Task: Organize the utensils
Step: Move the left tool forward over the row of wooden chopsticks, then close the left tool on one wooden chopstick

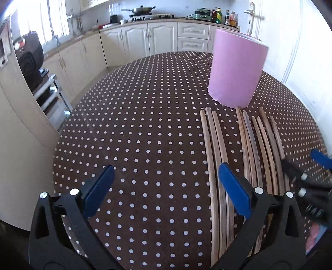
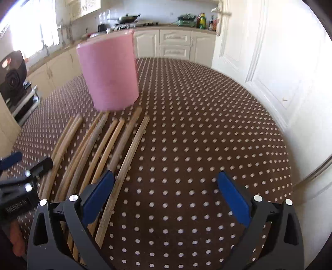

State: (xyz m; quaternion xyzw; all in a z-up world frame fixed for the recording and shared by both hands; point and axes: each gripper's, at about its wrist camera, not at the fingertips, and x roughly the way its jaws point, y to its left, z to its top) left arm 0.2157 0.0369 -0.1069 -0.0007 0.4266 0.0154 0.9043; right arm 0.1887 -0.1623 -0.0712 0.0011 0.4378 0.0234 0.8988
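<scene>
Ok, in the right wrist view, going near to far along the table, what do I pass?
Right gripper with open jaws → wooden chopsticks lying side by side on the dotted tablecloth → upright pink container → cream kitchen cabinets → stove with a wok.

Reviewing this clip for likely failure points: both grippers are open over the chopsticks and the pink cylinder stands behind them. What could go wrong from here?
1. The chopsticks lie packed side by side on the tablecloth, so the open left gripper may pinch several at once or knock neighbours askew.
2. The pink cylinder stands right at the stick tips; a forward push could nudge or tip it.
3. The right gripper hovers close alongside the left, so they might collide.
</scene>
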